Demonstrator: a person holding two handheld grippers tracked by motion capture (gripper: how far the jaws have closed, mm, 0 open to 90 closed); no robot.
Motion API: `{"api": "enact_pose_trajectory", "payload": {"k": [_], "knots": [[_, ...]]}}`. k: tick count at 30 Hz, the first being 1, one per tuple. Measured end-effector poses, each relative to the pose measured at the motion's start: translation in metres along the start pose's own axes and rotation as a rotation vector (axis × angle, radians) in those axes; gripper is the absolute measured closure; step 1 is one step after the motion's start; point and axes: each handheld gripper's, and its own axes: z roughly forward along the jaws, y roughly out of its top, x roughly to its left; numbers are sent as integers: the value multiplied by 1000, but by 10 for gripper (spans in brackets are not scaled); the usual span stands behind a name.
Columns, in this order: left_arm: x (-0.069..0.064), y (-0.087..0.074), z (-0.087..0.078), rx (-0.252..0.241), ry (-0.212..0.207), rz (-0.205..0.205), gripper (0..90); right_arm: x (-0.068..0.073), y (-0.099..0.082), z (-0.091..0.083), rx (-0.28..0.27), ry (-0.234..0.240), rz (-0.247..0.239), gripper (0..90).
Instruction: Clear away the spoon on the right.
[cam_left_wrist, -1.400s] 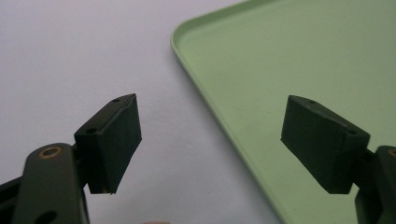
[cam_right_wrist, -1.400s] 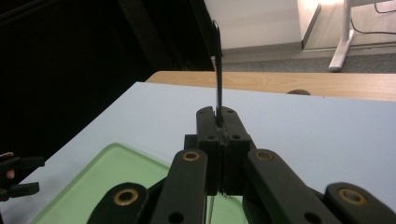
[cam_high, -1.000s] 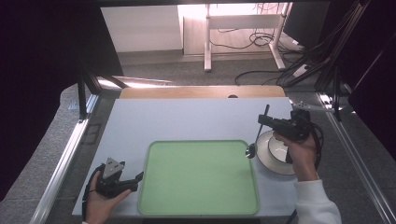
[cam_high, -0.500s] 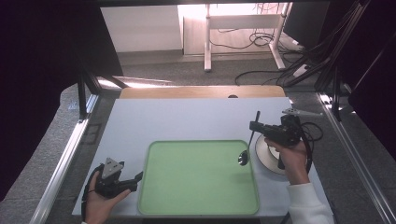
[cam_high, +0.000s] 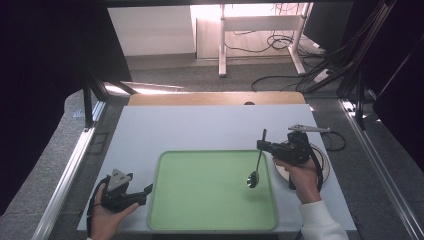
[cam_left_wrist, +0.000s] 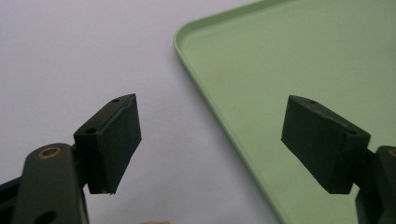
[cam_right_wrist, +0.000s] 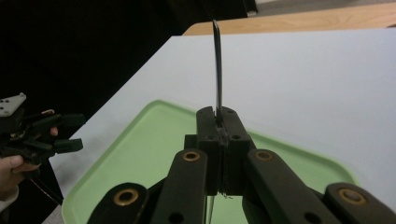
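A metal spoon (cam_high: 255, 169) hangs handle-up, bowl-down over the right part of the green tray (cam_high: 200, 200). My right gripper (cam_high: 264, 145) is shut on its handle. In the right gripper view the jaws meet around the thin handle (cam_right_wrist: 217, 70), which rises straight above them, with the tray (cam_right_wrist: 140, 158) below. My left gripper (cam_high: 146, 192) rests at the tray's left edge, jaws open. In the left gripper view its gripper (cam_left_wrist: 210, 121) is empty, and the tray's rim (cam_left_wrist: 205, 88) runs between the two pads.
A white plate (cam_high: 322, 167) sits on the table right of the tray, under my right hand. The white table sheet (cam_high: 200, 130) stretches behind the tray to a wooden strip (cam_high: 215, 98). Metal rails run along both table sides.
My right gripper has carried the spoon left and down, from above the white plate to over the tray's right part. The left hand has stayed where it was.
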Motion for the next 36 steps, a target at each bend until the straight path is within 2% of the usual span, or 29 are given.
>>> {"api": "enact_pose_trajectory", "payload": {"k": [6,7,9,14,16,17,19,24,29,36], "knots": [[0,0,-1,-3,1,-1,195,2,-7,9,47,-1,3,892],[0,0,-1,-2,1,-2,195,2,-10,12,73,0,10,892],[1,-1,-2,-3,3,-2,195,3,-11,13,85,0,14,892],[1,-1,-1,2,2,0,195,1,-22,23,165,-8,22,891],[1,-1,-1,4,1,2,195,0,-28,33,226,-36,20,891],[1,-1,-1,5,1,3,195,0,-28,33,226,-36,20,891],[1,-1,-1,6,2,2,194,-1,-33,42,267,-44,30,890],[1,-2,0,12,4,4,194,-3,-37,49,296,-69,31,880],[0,-2,1,14,4,6,194,-10,-48,62,340,-105,64,863],[0,-2,3,25,5,14,194,-13,-57,78,395,-182,64,866]]}}
